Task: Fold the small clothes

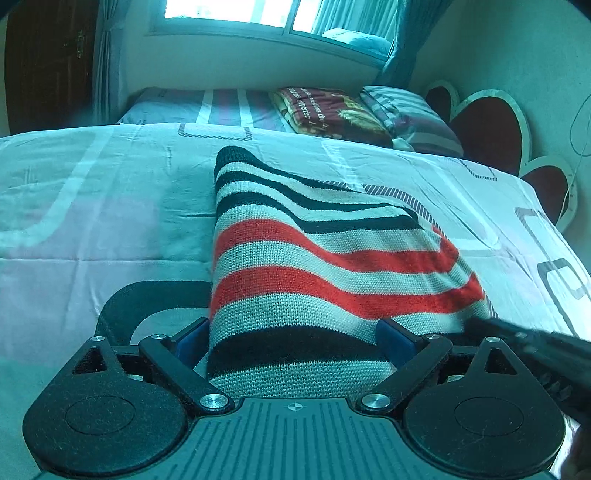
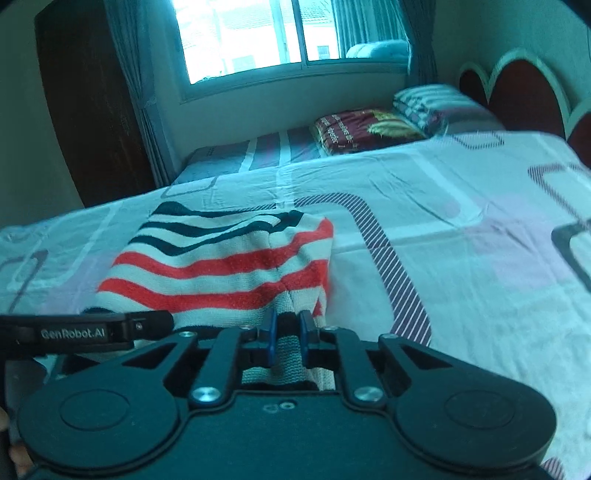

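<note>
A small knit garment (image 1: pixel 314 266) with red, black and cream stripes lies on the bed, its near edge lifted. My left gripper (image 1: pixel 291 339) is wide open, and the garment's near edge drapes between its blue fingers (image 1: pixel 190 341). In the right wrist view the same garment (image 2: pixel 221 266) lies ahead and to the left. My right gripper (image 2: pixel 288 328) is shut on the garment's near right edge, with cloth pinched between its blue pads (image 2: pixel 271 332). The right gripper's body shows at the right edge of the left wrist view (image 1: pixel 532 343); the left gripper's body shows at the left of the right wrist view (image 2: pixel 85 332).
The bed is covered by a pale sheet (image 1: pixel 92 221) with grey and pink rounded squares. A folded maroon blanket (image 1: pixel 332 110) and a striped pillow (image 1: pixel 410 114) lie at the far end. A heart-shaped headboard (image 1: pixel 491 133) stands at the right, below a window (image 2: pixel 251 33).
</note>
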`<action>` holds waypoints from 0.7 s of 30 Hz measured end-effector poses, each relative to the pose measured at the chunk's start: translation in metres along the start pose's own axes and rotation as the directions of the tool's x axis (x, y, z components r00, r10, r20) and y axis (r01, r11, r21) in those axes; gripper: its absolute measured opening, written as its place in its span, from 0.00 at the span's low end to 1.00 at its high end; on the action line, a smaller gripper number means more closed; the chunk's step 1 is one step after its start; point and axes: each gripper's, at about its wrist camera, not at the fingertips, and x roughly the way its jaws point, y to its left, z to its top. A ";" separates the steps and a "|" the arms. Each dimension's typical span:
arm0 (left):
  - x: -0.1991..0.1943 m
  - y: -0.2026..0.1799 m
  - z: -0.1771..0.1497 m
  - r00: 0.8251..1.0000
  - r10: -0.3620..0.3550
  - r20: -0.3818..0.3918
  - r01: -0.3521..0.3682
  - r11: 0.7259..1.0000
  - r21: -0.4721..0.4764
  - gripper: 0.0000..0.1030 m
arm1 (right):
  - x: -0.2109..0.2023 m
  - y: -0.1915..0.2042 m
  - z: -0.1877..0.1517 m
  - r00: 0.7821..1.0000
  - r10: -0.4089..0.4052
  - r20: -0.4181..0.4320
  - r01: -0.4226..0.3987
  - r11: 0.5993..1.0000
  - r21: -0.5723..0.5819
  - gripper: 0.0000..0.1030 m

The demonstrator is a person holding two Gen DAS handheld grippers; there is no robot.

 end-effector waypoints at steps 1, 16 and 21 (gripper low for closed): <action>0.000 0.001 0.000 1.000 -0.004 0.002 0.004 1.000 0.004 0.92 | 0.004 0.000 -0.005 1.000 -0.013 0.001 0.013 1.000 -0.012 0.12; -0.008 0.005 0.003 1.000 0.029 -0.009 -0.029 0.999 0.025 0.95 | -0.006 0.006 0.019 0.999 0.053 0.010 -0.054 0.998 0.033 0.28; -0.003 0.010 0.003 0.999 0.028 -0.032 -0.028 1.000 -0.003 1.00 | 0.005 0.011 0.007 0.999 0.018 -0.027 -0.019 0.999 -0.032 0.25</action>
